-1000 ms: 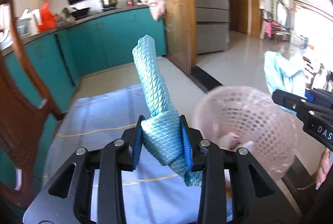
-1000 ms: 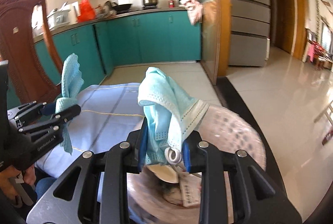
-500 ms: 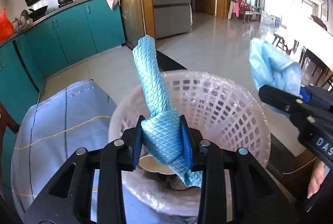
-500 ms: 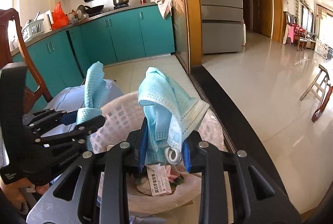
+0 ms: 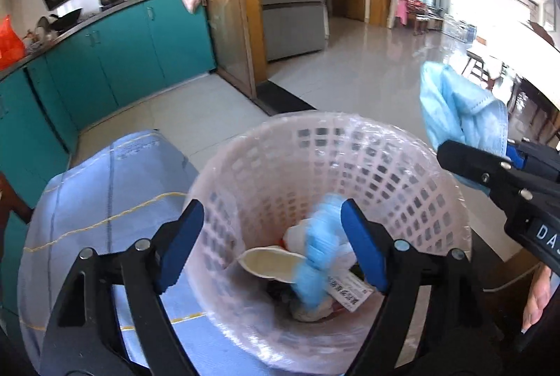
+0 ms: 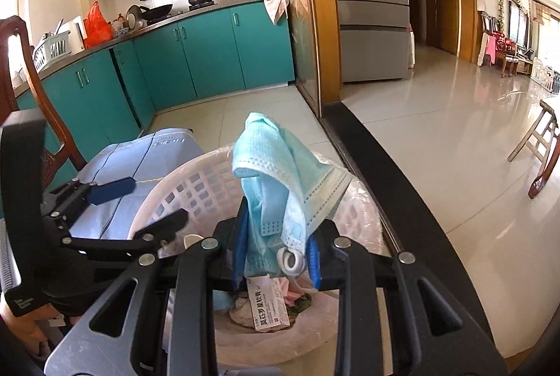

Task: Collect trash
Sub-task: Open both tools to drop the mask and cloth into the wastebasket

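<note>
Partway through the collecting. Already down in the pink mesh basket [image 5: 350, 120], lined with clear film and set at the right edge of the blue-covered table [image 5: 105, 194]: a blue waffle cloth [image 5: 315, 257], blurred and apparently just dropped, among a cream dish-like piece [image 5: 269, 265], a white printed medicine box [image 6: 267, 306] and crumpled scraps. Directly above, the left gripper [image 5: 273, 211], jaws spread wide and holding nothing, one either side of the cloth.

Left to go, by the look of it: a pale blue face mask [image 6: 276, 166], pinched firmly between the jaws of the right gripper [image 6: 280, 236]. Held up at the basket's right side, over the rim or just beside it; hard to tell which from these angles. Judged only a short lowering and a release away from joining the rest.

Mask crumpled and folded over on itself, pleats and stitched hem showing, top drooping to the right over the jaw. A white ear loop curled at the lower right of the grip. Soft and limp, likely to fall as one bundle. No other loose trash visible on the table from either view.
</note>
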Motion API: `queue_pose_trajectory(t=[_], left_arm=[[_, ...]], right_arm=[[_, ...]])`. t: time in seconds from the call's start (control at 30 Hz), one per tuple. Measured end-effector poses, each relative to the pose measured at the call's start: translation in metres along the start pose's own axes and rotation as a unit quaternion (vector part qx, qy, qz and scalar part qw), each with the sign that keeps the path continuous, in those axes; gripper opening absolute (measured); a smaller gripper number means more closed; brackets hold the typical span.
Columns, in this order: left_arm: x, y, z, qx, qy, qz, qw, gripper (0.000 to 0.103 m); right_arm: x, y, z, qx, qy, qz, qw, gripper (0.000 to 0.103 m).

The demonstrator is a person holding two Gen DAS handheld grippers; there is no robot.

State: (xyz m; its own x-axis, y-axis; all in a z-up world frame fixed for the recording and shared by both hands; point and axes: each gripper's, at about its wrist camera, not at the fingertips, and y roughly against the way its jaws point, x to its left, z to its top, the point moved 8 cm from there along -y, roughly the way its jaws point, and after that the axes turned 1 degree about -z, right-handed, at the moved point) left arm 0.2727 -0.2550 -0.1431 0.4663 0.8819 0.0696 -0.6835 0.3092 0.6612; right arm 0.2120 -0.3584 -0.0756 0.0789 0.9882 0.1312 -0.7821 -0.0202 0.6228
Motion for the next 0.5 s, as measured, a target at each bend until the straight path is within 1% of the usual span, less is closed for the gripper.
queue_pose_trajectory(t=[0.13, 0.2, 0.23, 0.27, 0.3, 0.33, 0.4, 0.5], left_arm=[[0.024, 0.012, -0.006, -0.003, 0.023, 0.018, 0.9996, 0.083], [0.036, 0.020, -0.008, -0.005, 0.033, 0.029, 0.9990, 0.084], [0.042, 0.024, -0.009, -0.007, 0.037, 0.033, 0.9987, 0.084], [0.049, 0.030, -0.010, -0.010, 0.043, 0.038, 0.9983, 0.085], [0.055, 0.035, -0.012, -0.013, 0.046, 0.044, 0.9979, 0.086], [0.058, 0.040, -0.013, -0.016, 0.048, 0.048, 0.9976, 0.086], [0.070, 0.052, -0.016, -0.024, 0.054, 0.062, 0.9963, 0.087], [0.085, 0.072, -0.021, -0.033, 0.065, 0.072, 0.9947, 0.088]], right_arm=[[0.010, -0.009, -0.001, 0.009, 0.003, 0.010, 1.000, 0.028], [0.018, -0.018, -0.005, 0.025, 0.008, 0.014, 1.000, 0.029], [0.021, -0.023, -0.008, 0.037, 0.011, 0.013, 0.999, 0.032], [0.023, -0.026, -0.009, 0.044, 0.012, 0.011, 0.999, 0.035], [0.024, -0.028, -0.011, 0.047, 0.012, 0.009, 0.999, 0.045], [0.026, -0.028, -0.011, 0.046, 0.010, 0.008, 0.999, 0.057], [0.029, -0.024, -0.011, 0.039, 0.008, 0.005, 0.999, 0.070], [0.035, -0.011, -0.009, 0.027, 0.007, 0.009, 1.000, 0.073]])
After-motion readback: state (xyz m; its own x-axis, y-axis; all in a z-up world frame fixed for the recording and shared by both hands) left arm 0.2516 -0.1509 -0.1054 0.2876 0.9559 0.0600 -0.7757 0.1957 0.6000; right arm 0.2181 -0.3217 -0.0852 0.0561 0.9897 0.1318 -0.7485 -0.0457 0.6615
